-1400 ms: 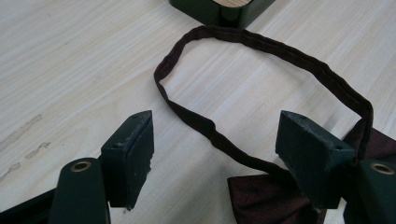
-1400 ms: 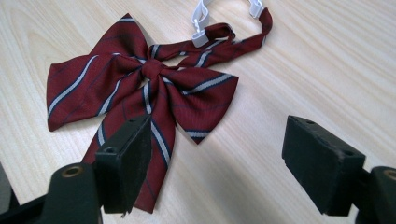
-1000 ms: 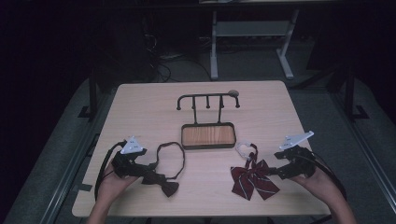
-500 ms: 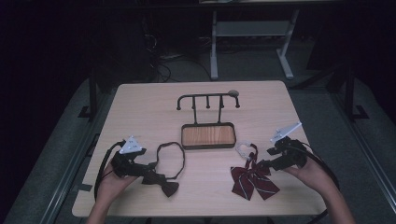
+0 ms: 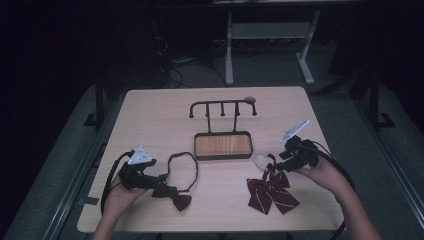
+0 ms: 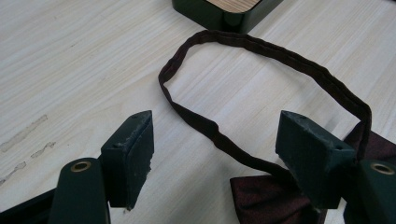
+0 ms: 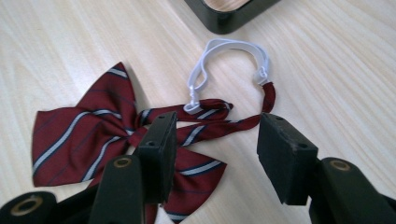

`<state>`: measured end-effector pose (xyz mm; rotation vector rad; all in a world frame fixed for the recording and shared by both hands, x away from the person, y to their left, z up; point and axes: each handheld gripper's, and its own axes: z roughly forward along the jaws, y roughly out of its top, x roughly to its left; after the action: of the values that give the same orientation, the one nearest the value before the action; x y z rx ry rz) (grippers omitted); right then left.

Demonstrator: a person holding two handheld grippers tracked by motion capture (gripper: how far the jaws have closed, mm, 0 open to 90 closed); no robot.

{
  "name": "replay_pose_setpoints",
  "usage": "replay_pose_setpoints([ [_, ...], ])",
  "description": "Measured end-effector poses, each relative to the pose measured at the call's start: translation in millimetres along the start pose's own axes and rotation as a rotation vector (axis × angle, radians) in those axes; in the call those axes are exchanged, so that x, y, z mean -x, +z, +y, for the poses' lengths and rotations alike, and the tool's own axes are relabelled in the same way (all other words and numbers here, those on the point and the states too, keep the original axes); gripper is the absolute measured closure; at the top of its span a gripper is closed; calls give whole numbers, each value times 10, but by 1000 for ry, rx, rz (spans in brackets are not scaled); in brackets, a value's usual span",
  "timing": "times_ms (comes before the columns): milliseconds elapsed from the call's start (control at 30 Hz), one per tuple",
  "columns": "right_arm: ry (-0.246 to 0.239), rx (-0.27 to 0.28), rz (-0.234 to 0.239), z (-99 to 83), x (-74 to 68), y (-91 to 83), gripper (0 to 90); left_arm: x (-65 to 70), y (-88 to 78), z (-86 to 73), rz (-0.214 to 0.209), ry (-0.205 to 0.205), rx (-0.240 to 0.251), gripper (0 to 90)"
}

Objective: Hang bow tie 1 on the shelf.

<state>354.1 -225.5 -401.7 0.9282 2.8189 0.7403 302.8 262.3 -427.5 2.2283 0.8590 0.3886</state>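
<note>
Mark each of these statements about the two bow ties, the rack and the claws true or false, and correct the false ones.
1. The striped red bow tie lies near the right claw. True.
2. The dark bow tie hangs from the rack. False: it lies flat on the table, and the rack's pegs are bare.
3. The left claw stands open over the dark tie's strap. True.
4. The red tie's neck band is black. False: it is white.
5. The right claw clamps the rack's tray. False: its jaws stand apart over the red tie's straps.
</note>
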Motion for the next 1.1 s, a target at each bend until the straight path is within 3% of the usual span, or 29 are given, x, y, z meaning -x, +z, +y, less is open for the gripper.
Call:
replay_pose_setpoints([
  [467,-11,-32,11,162,132,126,494,0,3,-1,-8,-4,0,284],
  [833,33,-65,37,215,290,312,512,-3,11,-4,-8,-3,-9,285],
  [1100,39,-108,24,286,339,398,527,-7,9,-8,-9,-7,-6,284],
])
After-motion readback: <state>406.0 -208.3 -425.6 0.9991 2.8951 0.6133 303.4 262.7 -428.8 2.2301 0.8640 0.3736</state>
